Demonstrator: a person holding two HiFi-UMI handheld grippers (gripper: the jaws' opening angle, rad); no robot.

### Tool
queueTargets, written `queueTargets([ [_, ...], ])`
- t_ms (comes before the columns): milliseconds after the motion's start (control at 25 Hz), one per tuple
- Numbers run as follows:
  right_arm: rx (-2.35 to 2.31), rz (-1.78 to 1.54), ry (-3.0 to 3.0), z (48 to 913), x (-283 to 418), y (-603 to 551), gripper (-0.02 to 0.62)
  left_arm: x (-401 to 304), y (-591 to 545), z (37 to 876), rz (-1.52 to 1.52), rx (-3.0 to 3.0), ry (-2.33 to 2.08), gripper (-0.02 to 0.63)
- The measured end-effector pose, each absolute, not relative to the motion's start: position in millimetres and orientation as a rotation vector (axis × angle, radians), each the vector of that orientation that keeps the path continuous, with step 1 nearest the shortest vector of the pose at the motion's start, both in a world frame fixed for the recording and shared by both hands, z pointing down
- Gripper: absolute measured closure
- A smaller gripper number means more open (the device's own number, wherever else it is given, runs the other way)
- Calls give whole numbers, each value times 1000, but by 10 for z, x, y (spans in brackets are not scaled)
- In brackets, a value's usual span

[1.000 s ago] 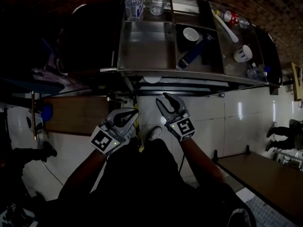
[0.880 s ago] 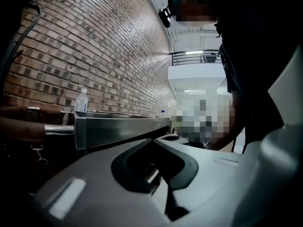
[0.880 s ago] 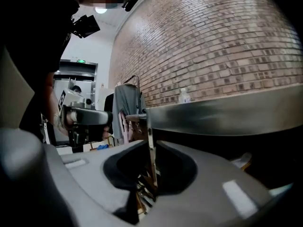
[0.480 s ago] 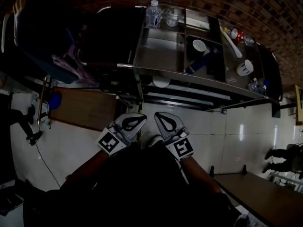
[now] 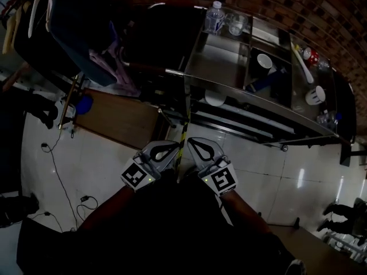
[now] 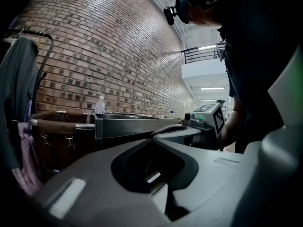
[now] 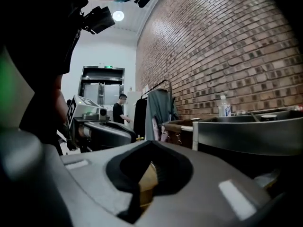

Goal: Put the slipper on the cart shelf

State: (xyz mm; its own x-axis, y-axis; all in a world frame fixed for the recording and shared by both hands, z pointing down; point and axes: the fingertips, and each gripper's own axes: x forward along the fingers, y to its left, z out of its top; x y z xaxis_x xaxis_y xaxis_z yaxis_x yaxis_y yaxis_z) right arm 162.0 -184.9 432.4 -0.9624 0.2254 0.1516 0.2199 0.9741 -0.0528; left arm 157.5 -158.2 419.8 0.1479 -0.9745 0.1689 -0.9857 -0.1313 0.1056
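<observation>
No slipper shows in any view. In the head view both grippers are held close to the person's body, side by side above the white tiled floor. My left gripper (image 5: 170, 148) is shut, tips together, with nothing in it. My right gripper (image 5: 192, 144) is shut and empty too. The metal cart (image 5: 195, 67) stands ahead of them, its top trays and lower shelves facing me. In the left gripper view my left gripper (image 6: 166, 128) points at the cart (image 6: 128, 124), and in the right gripper view my right gripper (image 7: 150, 144) points along the cart (image 7: 246, 131).
The cart's top trays hold a water bottle (image 5: 214, 16), a glass (image 5: 236, 23), a white cup (image 5: 265, 61) and a mug (image 5: 314, 95); a white bowl (image 5: 215, 98) sits on a lower shelf. A clothes rack with garments (image 5: 86, 33) and a wooden board (image 5: 120, 116) stand left. A yellow-black rod (image 5: 182, 142) runs between the grippers.
My right gripper's jaws have closed from open. Both grippers have drawn back towards the body, and the head view has swung left, so the cart now sits further right.
</observation>
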Motion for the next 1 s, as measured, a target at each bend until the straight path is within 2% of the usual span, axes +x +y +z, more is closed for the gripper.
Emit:
queueTargets([
  [440, -391, 91, -2920, 4358, 1214, -1304, 595, 1129, -1068, 4235, 68, 2172, -1996, 603],
  [1000, -235, 143, -2917, 4385, -217, -124, 595, -406, 120, 4324, 5, 2284, -1882, 603],
])
